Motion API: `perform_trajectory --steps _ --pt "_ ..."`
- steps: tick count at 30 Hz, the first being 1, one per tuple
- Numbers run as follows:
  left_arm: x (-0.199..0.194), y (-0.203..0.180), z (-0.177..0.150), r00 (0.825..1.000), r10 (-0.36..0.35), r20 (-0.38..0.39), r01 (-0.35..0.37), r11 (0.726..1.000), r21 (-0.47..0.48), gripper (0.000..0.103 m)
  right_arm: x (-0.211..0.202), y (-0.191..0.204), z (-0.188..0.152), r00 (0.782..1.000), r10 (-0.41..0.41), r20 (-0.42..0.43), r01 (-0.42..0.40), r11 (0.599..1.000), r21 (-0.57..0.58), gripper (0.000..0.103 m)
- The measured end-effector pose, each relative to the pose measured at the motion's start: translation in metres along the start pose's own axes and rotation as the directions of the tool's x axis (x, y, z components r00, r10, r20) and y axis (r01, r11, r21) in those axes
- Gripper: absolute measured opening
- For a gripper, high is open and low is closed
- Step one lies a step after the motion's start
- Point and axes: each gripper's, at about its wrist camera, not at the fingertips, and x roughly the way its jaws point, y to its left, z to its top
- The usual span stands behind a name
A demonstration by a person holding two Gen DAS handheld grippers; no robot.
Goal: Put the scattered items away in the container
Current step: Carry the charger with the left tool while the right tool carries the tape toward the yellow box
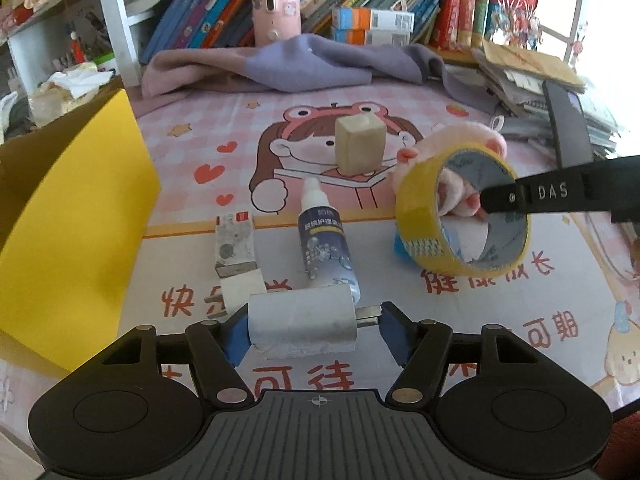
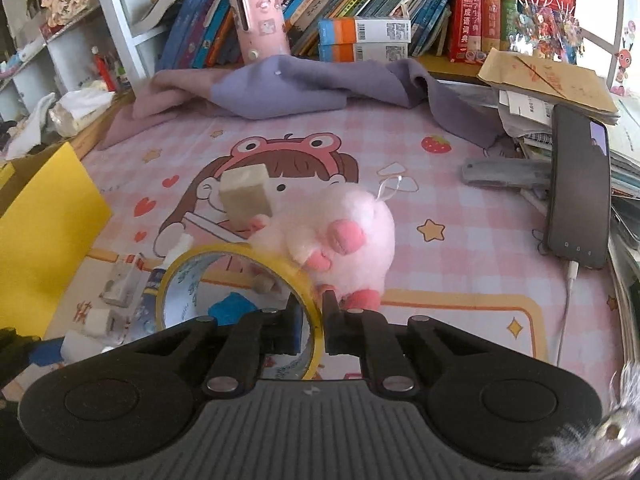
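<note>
The right gripper (image 2: 309,312) pinches the wall of the yellow tape roll (image 2: 240,300). The left gripper (image 1: 314,330) straddles a grey roll (image 1: 302,320), left pad touching; yellow container (image 1: 76,216) to its left.

- My left gripper (image 1: 310,330) sits low in view, its blue pads on either side of a white block (image 1: 302,320) with a metal tab at its right end; the left pad touches it, and a small gap shows on the right.
- Just beyond lie a spray bottle (image 1: 326,240) and a small worn box (image 1: 234,244), side by side on the cartoon-print mat (image 1: 500,320).
- My right gripper (image 1: 486,202) reaches in from the right, one finger inside a yellow tape roll (image 1: 460,208), tilted up off the mat.
- A pink plush toy (image 1: 452,196) shows behind and through the roll.
- A beige cube (image 1: 360,144) stands further back.
- A yellow container (image 1: 72,216) sits at left.
</note>
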Motion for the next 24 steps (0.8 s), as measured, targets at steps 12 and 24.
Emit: perform_trajectory --steps 12,24 --pt "-0.038 0.007 -0.007 0.994 -0.055 0.093 0.051 0.998 0.048 0.065 -0.042 0.018 -0.016 0.999 0.001 0.049 -0.001 1.0 -0.004 0.009" --pt "-0.082 0.041 -0.036 0.978 -0.129 0.163 0.111 0.987 0.117 0.065 -0.084 0.053 -0.047 0.995 -0.072 0.072 0.066 0.994 0.081 0.009"
